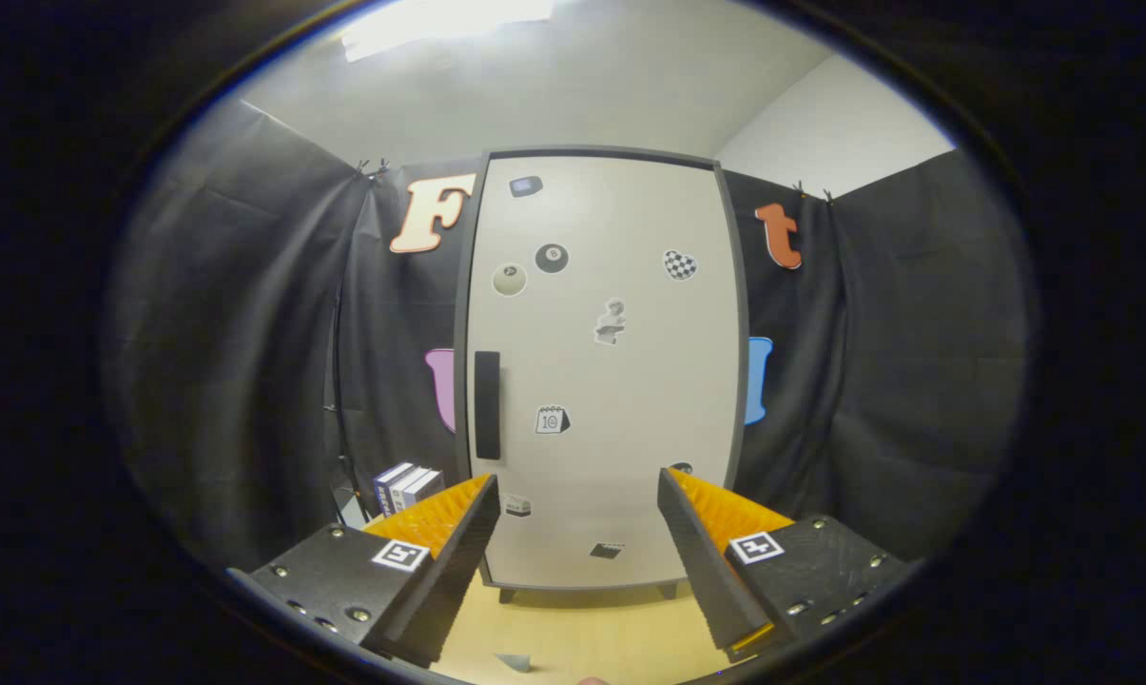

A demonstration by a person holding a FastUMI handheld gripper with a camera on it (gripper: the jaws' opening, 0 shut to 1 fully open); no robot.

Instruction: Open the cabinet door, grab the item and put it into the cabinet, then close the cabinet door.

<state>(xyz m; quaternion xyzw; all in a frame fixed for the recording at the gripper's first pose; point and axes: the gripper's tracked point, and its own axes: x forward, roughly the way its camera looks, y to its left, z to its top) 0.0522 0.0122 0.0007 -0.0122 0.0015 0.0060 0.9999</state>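
A tall pale cabinet (pixel 611 371) with a dark frame stands straight ahead, its door shut and dotted with small stickers. A black vertical handle (pixel 487 404) sits on the door's left edge, above and beyond my left finger. My gripper (pixel 577 490) is open, with nothing between the fingers, held some way short of the door. A small stack of boxes with white and blue spines (pixel 406 487) stands to the left of the cabinet's foot, partly hidden behind my left finger (pixel 458 533).
The cabinet stands on short legs on a light wooden surface (pixel 592 633). Black cloth walls close in on both sides. A small grey scrap (pixel 515 661) lies on the wood just below the fingers.
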